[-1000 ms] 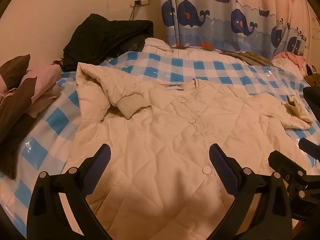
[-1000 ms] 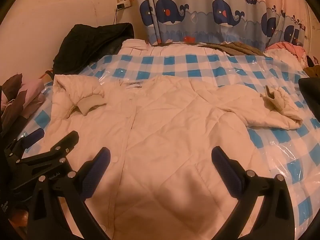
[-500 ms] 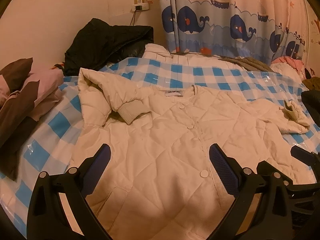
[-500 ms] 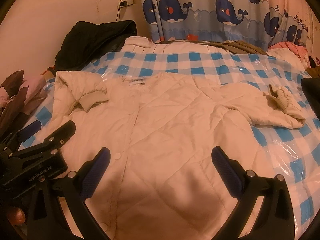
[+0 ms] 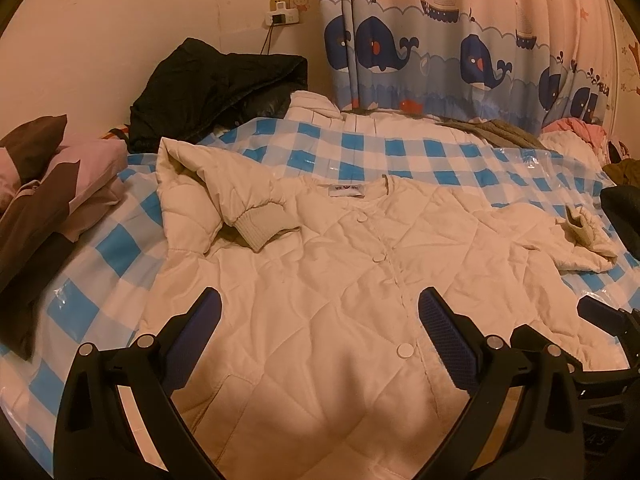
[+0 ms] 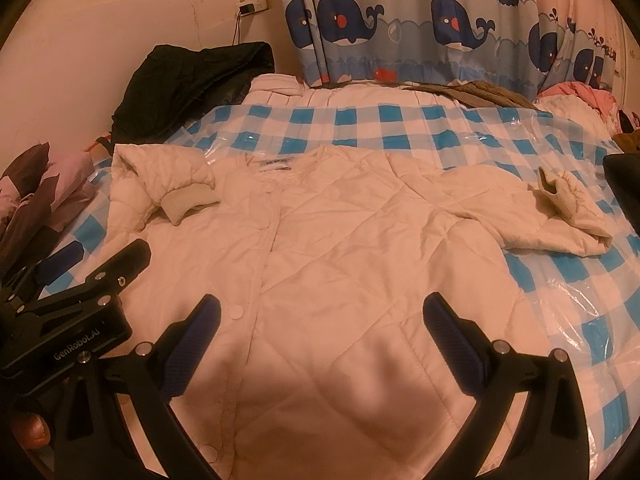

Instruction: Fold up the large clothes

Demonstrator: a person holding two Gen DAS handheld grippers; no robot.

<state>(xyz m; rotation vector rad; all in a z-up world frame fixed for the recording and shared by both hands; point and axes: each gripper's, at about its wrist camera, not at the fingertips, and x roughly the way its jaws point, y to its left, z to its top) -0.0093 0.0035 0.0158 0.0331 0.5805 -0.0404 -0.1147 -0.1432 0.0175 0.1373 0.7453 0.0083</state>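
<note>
The cream quilted jacket (image 5: 340, 280) lies front-up and buttoned on the blue-checked sheet (image 5: 420, 152), so the step probably goes best if the left gripper (image 5: 320, 320) and right gripper (image 6: 320, 320), both spread wide and holding nothing, lay each ribbed cuff (image 5: 264, 228) flat across the chest first

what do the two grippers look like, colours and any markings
Both are matte black plastic frames with silver screws. The left gripper and right gripper each have two angled fingers faced with dark blue ribbed pads. White "GenRobot.AI" lettering marks the left gripper's body. No cables or sleeves show.
</note>
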